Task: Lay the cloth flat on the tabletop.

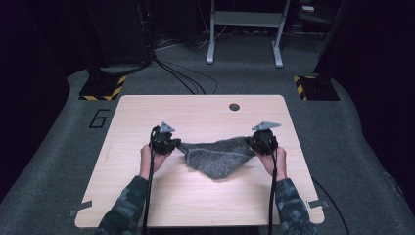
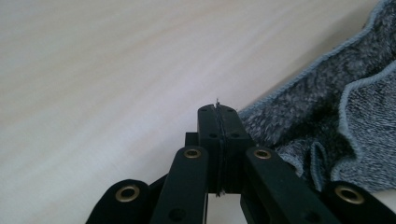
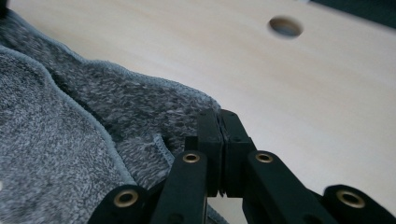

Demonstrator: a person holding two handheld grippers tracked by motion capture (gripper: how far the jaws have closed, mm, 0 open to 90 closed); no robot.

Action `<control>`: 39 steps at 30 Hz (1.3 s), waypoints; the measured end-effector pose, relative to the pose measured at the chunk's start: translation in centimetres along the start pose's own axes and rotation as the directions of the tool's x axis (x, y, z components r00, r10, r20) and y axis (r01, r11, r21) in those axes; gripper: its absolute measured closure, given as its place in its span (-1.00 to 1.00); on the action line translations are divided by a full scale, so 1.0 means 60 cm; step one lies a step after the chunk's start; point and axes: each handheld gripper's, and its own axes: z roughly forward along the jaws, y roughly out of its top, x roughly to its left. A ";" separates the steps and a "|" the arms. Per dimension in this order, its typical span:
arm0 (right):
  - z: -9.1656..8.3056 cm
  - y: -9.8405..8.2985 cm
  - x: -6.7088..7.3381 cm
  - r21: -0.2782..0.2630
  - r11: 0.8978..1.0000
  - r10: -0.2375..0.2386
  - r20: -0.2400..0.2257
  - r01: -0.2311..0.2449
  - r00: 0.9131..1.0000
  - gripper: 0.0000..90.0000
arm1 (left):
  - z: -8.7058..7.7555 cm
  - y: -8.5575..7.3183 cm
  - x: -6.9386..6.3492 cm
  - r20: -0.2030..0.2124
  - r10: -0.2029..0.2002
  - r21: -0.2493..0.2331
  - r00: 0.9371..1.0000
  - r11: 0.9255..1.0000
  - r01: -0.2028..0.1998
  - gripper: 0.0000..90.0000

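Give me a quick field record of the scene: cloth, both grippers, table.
cloth: grey fleecy towel, stretched between the two grippers, middle sagging toward the person in a point
left gripper: jaws shut, at the towel's left corner; whether fabric is pinched cannot be told
right gripper: jaws shut, at the towel's right corner, fabric against the jaws
table: light wood, round hole near the far edge
hands: one behind each gripper, camouflage sleeves
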 end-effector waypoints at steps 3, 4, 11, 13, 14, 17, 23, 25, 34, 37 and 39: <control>-0.007 0.063 -0.022 -0.039 0.999 -0.025 0.046 0.027 0.999 0.99 | -0.026 0.065 0.025 -0.053 0.004 -0.076 0.999 0.997 -0.008 0.99; -0.032 0.107 -0.026 -0.092 0.995 -0.038 0.071 0.044 0.997 0.98 | -0.042 0.088 0.030 -0.074 0.014 -0.109 0.997 0.994 -0.022 0.99; -0.142 0.172 -0.006 -0.270 0.953 -0.107 0.125 0.138 0.986 0.98 | -0.150 0.160 0.010 -0.172 0.110 -0.256 0.979 0.955 -0.152 0.99; -0.155 0.155 0.006 -0.278 0.949 -0.123 0.118 0.152 0.985 0.98 | -0.161 0.144 -0.005 -0.172 0.135 -0.266 0.976 0.947 -0.178 0.99; -0.158 0.142 0.012 -0.277 0.948 -0.133 0.111 0.159 0.985 0.98 | -0.164 0.118 -0.020 -0.146 0.150 -0.262 0.978 0.947 -0.184 0.99; -0.158 0.089 0.032 -0.248 0.955 -0.153 0.057 0.163 0.987 0.98 | -0.162 0.084 -0.036 -0.118 0.170 -0.241 0.978 0.951 -0.194 0.99; -0.129 -0.021 0.075 -0.144 0.980 -0.147 -0.038 0.140 0.988 0.97 | -0.131 -0.040 -0.086 0.014 0.165 -0.140 0.986 0.977 -0.161 0.98; -0.106 -0.081 0.095 -0.071 0.992 -0.109 -0.081 0.103 0.991 0.97 | -0.114 -0.088 -0.105 0.056 0.148 -0.086 0.987 0.986 -0.143 0.98; -0.108 -0.160 0.100 -0.017 1.000 -0.007 -0.145 0.004 0.989 0.77 | -0.114 -0.160 -0.111 0.186 0.048 -0.040 0.981 0.998 -0.041 0.83; -0.124 -0.166 0.089 -0.036 0.999 0.014 -0.157 -0.020 0.988 0.56 | -0.130 -0.164 -0.106 0.211 0.020 -0.044 0.977 0.999 -0.011 0.51; -0.128 -0.167 0.084 -0.046 0.999 0.021 -0.163 -0.029 0.986 0.49 | -0.136 -0.162 -0.103 0.198 0.020 -0.059 0.980 0.998 -0.008 0.38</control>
